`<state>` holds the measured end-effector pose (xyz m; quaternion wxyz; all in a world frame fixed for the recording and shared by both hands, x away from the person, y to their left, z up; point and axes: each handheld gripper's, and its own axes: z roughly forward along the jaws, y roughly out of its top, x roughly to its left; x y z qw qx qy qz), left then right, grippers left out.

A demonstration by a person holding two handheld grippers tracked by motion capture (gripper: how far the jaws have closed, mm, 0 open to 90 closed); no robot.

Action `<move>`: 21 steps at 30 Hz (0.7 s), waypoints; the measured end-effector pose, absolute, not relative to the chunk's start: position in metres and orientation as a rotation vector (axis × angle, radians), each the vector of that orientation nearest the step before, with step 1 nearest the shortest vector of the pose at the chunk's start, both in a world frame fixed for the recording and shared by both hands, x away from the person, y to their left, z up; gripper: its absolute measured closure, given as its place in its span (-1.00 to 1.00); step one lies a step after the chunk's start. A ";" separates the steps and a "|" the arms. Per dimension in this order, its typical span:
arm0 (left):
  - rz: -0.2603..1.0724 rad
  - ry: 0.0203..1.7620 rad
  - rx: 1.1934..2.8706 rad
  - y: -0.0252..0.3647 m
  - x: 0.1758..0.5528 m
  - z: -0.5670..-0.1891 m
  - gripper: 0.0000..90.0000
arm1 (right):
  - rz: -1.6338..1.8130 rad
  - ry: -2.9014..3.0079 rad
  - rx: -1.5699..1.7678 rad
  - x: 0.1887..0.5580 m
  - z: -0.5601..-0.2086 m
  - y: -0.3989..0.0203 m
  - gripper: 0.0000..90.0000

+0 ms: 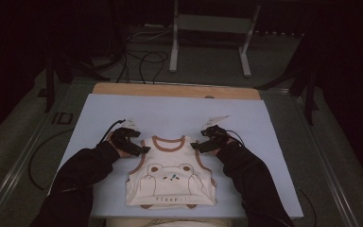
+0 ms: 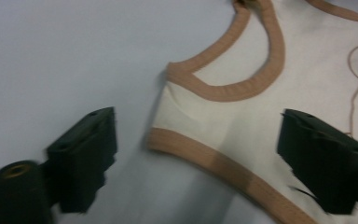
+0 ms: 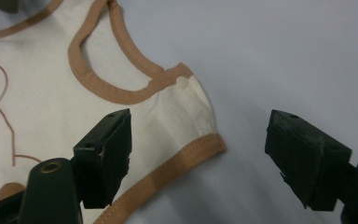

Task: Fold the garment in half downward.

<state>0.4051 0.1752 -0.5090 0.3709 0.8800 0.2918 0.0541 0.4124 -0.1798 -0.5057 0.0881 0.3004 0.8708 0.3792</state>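
Note:
A cream sleeveless baby vest (image 1: 170, 182) with brown trim and a bear print lies flat on the pale blue board (image 1: 179, 111), neck toward the far side. My left gripper (image 1: 144, 150) is low at the vest's left shoulder. In the left gripper view the jaws (image 2: 205, 156) stand wide apart, and the shoulder strap (image 2: 200, 116) lies between them untouched. My right gripper (image 1: 194, 146) is at the other shoulder. In the right gripper view its jaws (image 3: 204, 156) also stand apart, straddling the strap's edge (image 3: 182, 109), which carries a small snap button (image 3: 182, 83). Neither gripper presses on the cloth.
The board's far edge shows bare wood (image 1: 175, 90). Beyond it, a white metal stand (image 1: 212, 28) and loose cables (image 1: 142, 61) sit on the dark floor. A cable (image 1: 35, 161) trails off the board's left side. Bare blue board stretches behind the vest and to both sides.

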 end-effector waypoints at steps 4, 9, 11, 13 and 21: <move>0.147 0.740 2.267 0.175 0.407 -0.511 -0.56 | 1.104 2.611 0.881 0.414 -0.510 -0.177 -0.39; 0.153 0.730 2.283 0.174 0.410 -0.512 -0.43 | 1.066 2.618 0.866 0.416 -0.514 -0.173 -0.30; 0.150 0.730 2.286 0.173 0.410 -0.513 -0.36 | 1.060 2.624 0.862 0.417 -0.516 -0.172 -0.28; 0.170 0.712 2.288 0.172 0.409 -0.514 -0.31 | 1.057 2.621 0.873 0.418 -0.518 -0.170 -0.22; 0.204 0.688 2.345 0.166 0.407 -0.519 -0.16 | 1.004 2.630 0.830 0.418 -0.519 -0.167 0.08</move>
